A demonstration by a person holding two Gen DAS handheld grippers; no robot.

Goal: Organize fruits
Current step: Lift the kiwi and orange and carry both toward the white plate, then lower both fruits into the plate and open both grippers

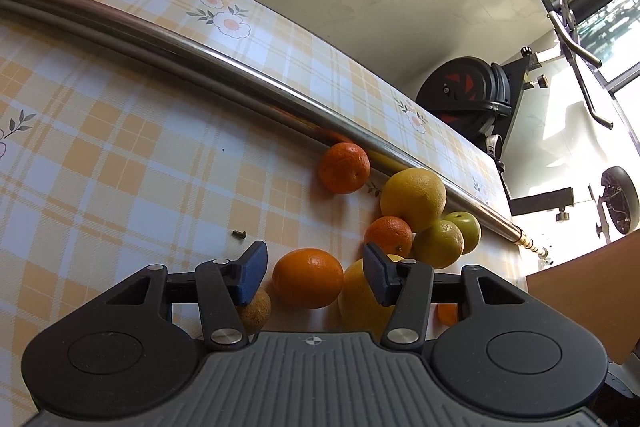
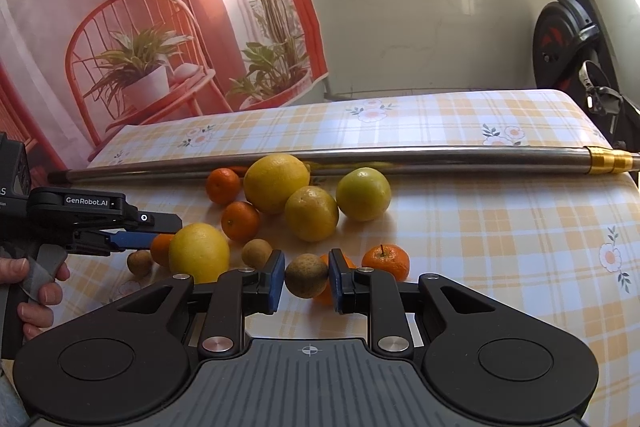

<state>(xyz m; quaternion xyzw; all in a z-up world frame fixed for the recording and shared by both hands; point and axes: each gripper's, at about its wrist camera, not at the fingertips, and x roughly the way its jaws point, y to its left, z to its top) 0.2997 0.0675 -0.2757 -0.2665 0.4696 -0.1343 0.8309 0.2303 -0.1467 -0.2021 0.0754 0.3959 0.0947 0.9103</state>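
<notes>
My right gripper [image 2: 307, 281] jaws pinch the small, firm, light brown fruit [image 2: 306, 275] across its middle; my left gripper [image 1: 314, 273] jaws gape around a smooth, roll-prone orange [image 1: 308, 277].

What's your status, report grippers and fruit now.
Left gripper open around smooth orange fruit. Right gripper shut on small brown round fruit. Long steel pole lies behind the pile.

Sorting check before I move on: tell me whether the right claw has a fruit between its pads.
Yes, the right claw has a small brown fruit between its blue pads.
</notes>
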